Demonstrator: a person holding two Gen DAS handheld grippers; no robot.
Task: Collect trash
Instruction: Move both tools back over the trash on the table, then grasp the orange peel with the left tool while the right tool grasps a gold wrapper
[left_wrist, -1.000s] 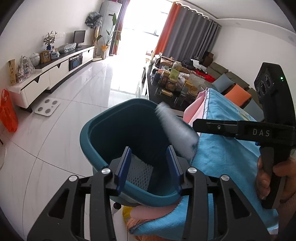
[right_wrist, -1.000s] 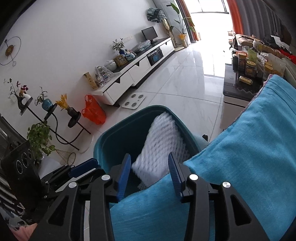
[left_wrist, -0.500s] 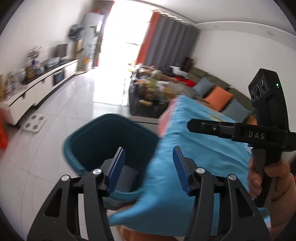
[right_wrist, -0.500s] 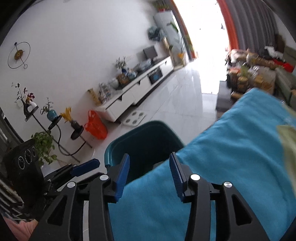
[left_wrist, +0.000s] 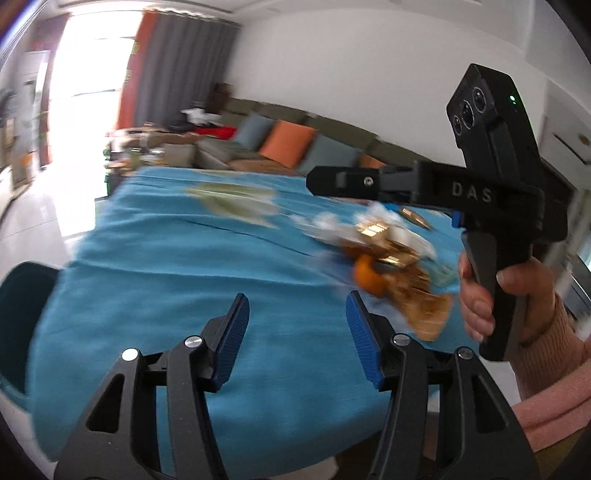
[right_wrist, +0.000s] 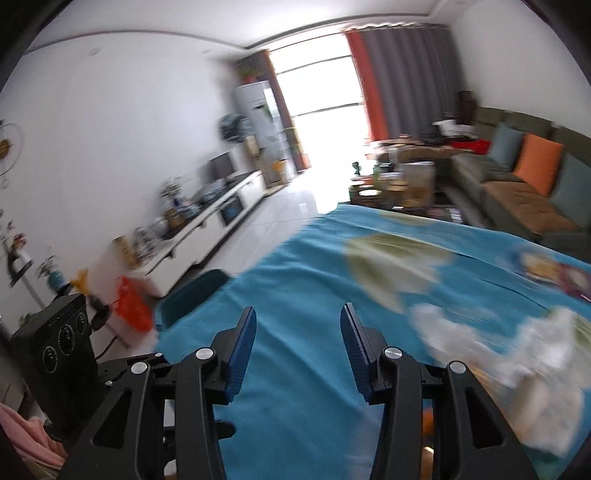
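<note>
Grippers, left (left_wrist: 297, 321) and right (right_wrist: 297, 339), part-open and empty above blue cloth (left_wrist: 166, 266); approach wrapper pile (left_wrist: 384, 254) low, straddling one piece before closing.

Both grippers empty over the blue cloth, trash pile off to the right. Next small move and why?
Probably swing the left gripper right and down toward the trash pile on the blue cloth. Its jaws have just been opening, stand apart and hold nothing. The pile, wrappers and something orange, lies just right of them, blurred. The right gripper is equally empty; white crumpled paper lies to its right.
</note>
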